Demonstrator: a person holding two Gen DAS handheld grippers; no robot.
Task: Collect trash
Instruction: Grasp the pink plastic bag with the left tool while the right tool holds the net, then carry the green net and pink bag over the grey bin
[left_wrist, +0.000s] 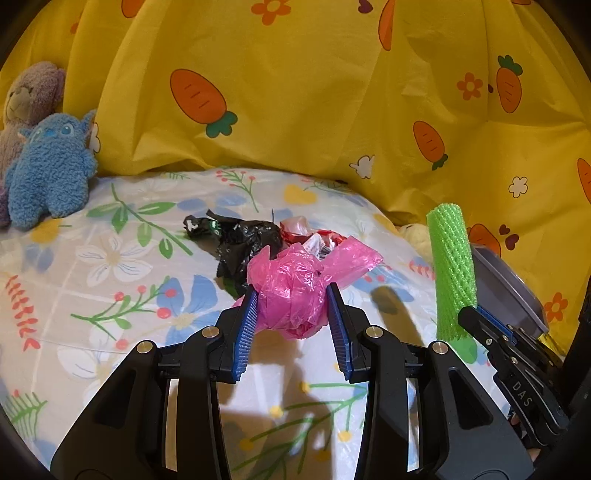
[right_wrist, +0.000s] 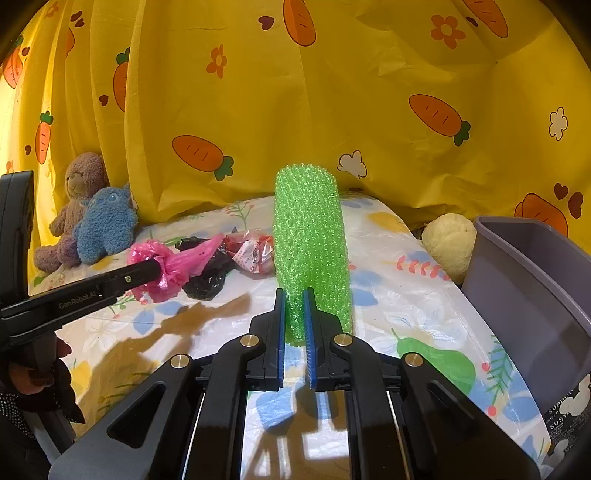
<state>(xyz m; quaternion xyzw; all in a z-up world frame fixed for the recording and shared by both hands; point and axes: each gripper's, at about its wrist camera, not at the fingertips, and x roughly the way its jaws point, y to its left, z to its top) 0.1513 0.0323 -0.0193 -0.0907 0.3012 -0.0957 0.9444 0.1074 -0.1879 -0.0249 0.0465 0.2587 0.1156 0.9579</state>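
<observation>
Left gripper (left_wrist: 291, 295) clamped on crumpled pink plastic bag (left_wrist: 291, 291), lifted just off floral bedsheet (left_wrist: 110, 258), likely bound for grey plastic bin (right_wrist: 535, 280) at right; right gripper (right_wrist: 294, 299) pinching base of green foam mesh sleeve (right_wrist: 310, 243), held upright near bin; both angled downward; black bag (left_wrist: 240, 243) and wrappers remain on sheet

Behind my workspace I see a yellow curtain (right_wrist: 332, 110) printed with carrots and flowers. The bed is covered by a floral sheet (left_wrist: 110, 258). At its far left corner a blue plush toy (left_wrist: 48, 170) leans against a brown teddy bear (right_wrist: 79, 192). A pale yellow plush (right_wrist: 448, 240) sits at the right, against the curtain.
</observation>
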